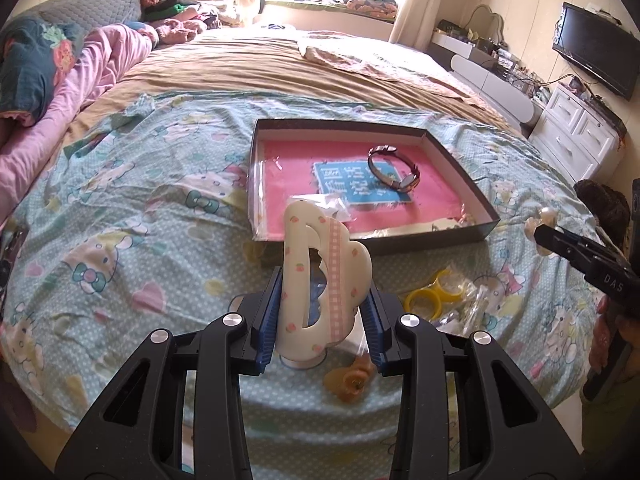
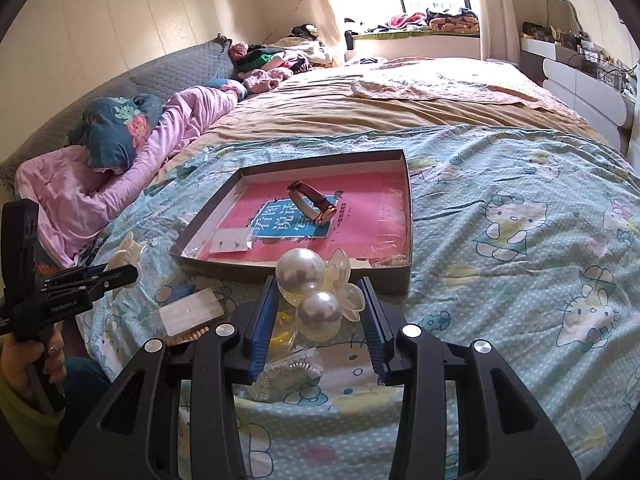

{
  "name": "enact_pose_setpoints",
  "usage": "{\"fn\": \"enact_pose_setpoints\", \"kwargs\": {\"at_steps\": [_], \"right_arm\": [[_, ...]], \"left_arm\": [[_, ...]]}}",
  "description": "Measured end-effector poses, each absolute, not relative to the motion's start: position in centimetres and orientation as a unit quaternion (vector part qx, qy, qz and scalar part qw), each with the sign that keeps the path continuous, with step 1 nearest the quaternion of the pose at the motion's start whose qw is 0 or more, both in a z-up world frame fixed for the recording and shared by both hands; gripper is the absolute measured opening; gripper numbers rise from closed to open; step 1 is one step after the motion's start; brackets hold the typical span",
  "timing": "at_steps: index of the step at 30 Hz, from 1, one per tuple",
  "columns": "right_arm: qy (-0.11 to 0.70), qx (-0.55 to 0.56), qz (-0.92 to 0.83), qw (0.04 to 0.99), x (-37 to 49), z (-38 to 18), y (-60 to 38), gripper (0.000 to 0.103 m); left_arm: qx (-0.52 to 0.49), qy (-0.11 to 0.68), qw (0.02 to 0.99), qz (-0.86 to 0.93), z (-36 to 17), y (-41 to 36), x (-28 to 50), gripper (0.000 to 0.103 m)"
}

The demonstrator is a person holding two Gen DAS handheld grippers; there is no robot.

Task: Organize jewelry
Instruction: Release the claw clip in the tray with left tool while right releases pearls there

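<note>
Left gripper (image 1: 322, 316): jaws closed on a cream hair claw (image 1: 320, 280) with a pink checked stripe, both blue pads pressing its sides. The claw stands upright between the jaws and hides part of what lies just ahead. Under the jaws, a small orange item (image 1: 352, 380) is half covered and too blurred to identify. To the right of the jaws sit yellow rings (image 1: 430, 298) and clear plastic bags (image 1: 476, 308), contents unclear.

Right gripper (image 2: 320, 312): jaws grip a clear hair clip with two large pearls (image 2: 316, 292); the right pad meets the clip's clear petals, and the left pad's contact is masked by the pearls. Below the jaws lies a clear packet (image 2: 292, 376), cut off by the fingers. To the left of the jaws, a clear flat case (image 2: 192, 316).

Ahead of both grippers, a shallow dark box (image 2: 404, 168) rests on the cartoon-print bedspread (image 2: 520, 220). Inside it: a pink booklet (image 2: 372, 196), a watch (image 2: 312, 200) with a brown strap, and a small earring card (image 2: 232, 240). The box's near wall is partly hidden behind the pearls.
</note>
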State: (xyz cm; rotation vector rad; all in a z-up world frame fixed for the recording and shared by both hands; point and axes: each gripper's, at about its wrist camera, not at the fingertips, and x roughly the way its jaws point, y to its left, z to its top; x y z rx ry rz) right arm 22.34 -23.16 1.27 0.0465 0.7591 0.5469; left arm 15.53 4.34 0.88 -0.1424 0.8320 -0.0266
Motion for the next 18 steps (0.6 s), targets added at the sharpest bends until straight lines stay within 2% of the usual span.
{"fn": "enact_pose_setpoints", "kwargs": {"at_steps": [18], "right_arm": [[0.352,0.025,0.260,0.899,25.0,3.0,-21.9,0.039]], "left_arm": [[-0.049,0.399,0.915,-0.047,2.3,1.2,20.7,0.028]]}}
